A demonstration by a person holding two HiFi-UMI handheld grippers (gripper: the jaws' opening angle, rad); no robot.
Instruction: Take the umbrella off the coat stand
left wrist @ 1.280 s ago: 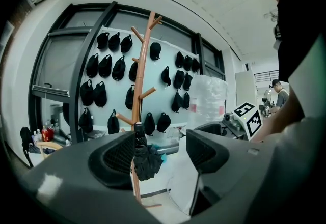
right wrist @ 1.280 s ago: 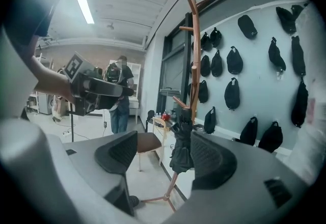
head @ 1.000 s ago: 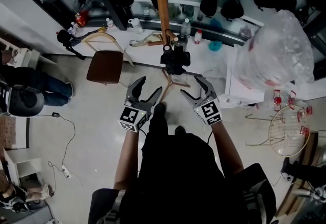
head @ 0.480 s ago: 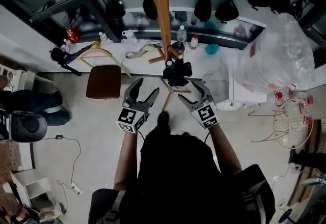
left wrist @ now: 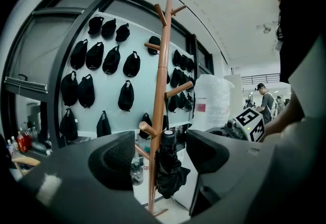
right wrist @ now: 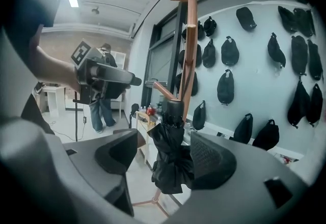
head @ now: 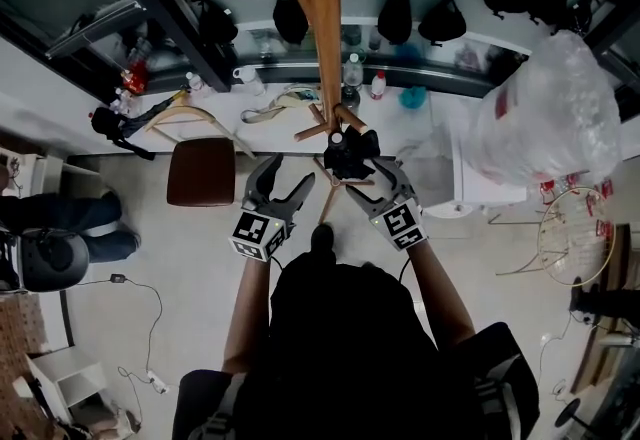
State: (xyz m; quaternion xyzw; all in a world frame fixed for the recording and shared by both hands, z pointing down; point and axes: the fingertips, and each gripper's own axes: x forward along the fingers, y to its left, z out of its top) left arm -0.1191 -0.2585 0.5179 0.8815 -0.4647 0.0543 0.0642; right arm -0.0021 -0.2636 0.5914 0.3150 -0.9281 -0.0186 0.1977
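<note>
Presently my right gripper (right wrist: 164,152), released, flanks the umbrella (head: 348,154) hanging against the coat stand (left wrist: 159,90); left gripper (left wrist: 160,157) released; black bags (right wrist: 226,85) far.

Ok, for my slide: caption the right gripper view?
Open tongs frame the folded black umbrella hanging on the wooden coat stand.

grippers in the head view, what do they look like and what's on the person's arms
The left gripper and right gripper: dark grey, two curved jaws with textured pads, each with a white cube bearing black square markers. Forearms bare below a black top.
</note>
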